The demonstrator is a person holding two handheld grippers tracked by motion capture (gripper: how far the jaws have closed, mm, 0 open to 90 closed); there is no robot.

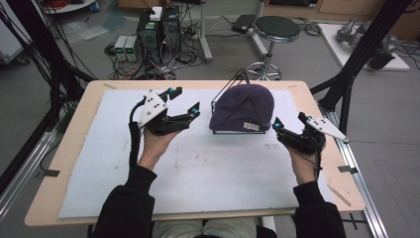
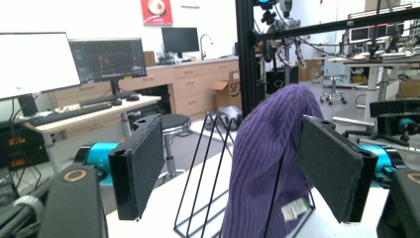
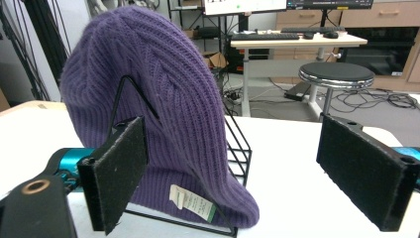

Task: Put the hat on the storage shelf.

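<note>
A purple knitted beanie [image 1: 243, 106] hangs over a black wire stand [image 1: 225, 95] at the middle back of the table, a white label at its hem. My left gripper [image 1: 185, 101] is held open to the left of the hat, a hand's width away. My right gripper [image 1: 288, 123] is open to the hat's right, close to its hem. In the left gripper view the beanie [image 2: 270, 163] and the wire stand [image 2: 198, 198] stand beyond the spread jaws. In the right gripper view the beanie [image 3: 158, 99] rises just past the left pad [image 3: 119, 171], with nothing between the jaws.
A white sheet [image 1: 198, 168] covers most of the wooden table [image 1: 74, 144]. Black frame posts [image 1: 356, 54] stand at the table's right and left. Beyond the far edge are a round stool [image 1: 276, 29], computer boxes [image 1: 158, 29] and cables on the floor.
</note>
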